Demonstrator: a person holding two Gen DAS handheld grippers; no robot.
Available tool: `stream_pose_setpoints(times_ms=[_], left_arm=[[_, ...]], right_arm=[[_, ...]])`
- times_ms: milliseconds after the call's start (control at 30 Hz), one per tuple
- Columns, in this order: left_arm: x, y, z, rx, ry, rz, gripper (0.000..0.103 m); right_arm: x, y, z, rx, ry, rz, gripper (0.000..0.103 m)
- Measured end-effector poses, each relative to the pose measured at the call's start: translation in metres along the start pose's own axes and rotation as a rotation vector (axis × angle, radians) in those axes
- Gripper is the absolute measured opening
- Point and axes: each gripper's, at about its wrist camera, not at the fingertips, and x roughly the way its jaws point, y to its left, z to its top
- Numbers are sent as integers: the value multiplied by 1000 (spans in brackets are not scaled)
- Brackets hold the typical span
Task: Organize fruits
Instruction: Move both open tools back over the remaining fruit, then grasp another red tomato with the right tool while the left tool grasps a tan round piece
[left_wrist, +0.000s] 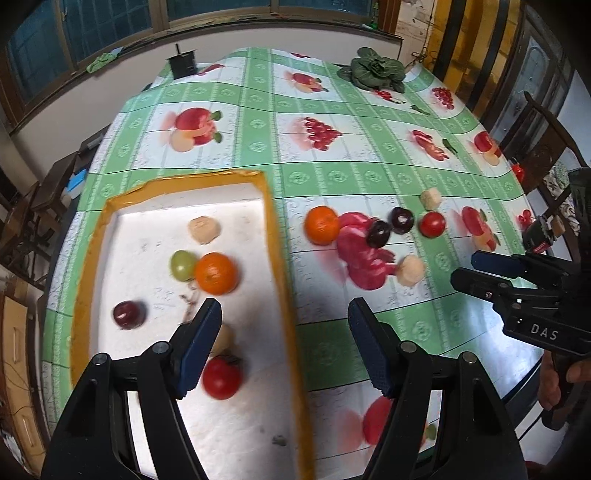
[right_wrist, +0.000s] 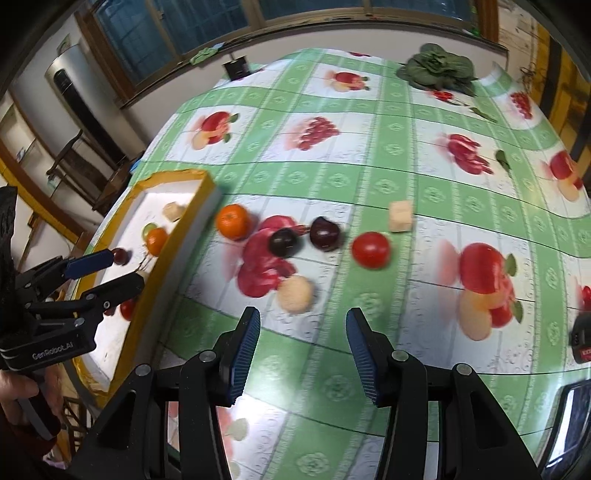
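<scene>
My left claw (left_wrist: 284, 314) gapes wide and empty over the white foam tray (left_wrist: 280, 266), whose yellow-taped rim encloses six round fruits (left_wrist: 216, 273). My right claw (right_wrist: 301, 321), narrower and empty, overhangs the glossy checked cloth (right_wrist: 332, 177); more fruits (right_wrist: 370, 250) lie blurred beside the tray's edge.

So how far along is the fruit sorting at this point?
Roughly half done. In the tray: an orange, green fruit, plum, tomato and pale pieces. Both the left gripper and right gripper are open and empty. Six pieces remain on the tablecloth, including another orange.
</scene>
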Motion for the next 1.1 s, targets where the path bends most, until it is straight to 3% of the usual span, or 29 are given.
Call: stream_pose_setpoints(times_ms=[467, 933, 1100], left_arm=[[47, -70, 17, 18, 103, -182, 70], [80, -82, 21, -35, 126, -212, 68], [81, -87, 22, -13, 114, -179, 47]], right_arm=[[7, -73, 27, 147, 11, -24, 51], [43, -81, 71, 150, 43, -12, 48], [40, -84, 75, 165, 27, 13, 48]])
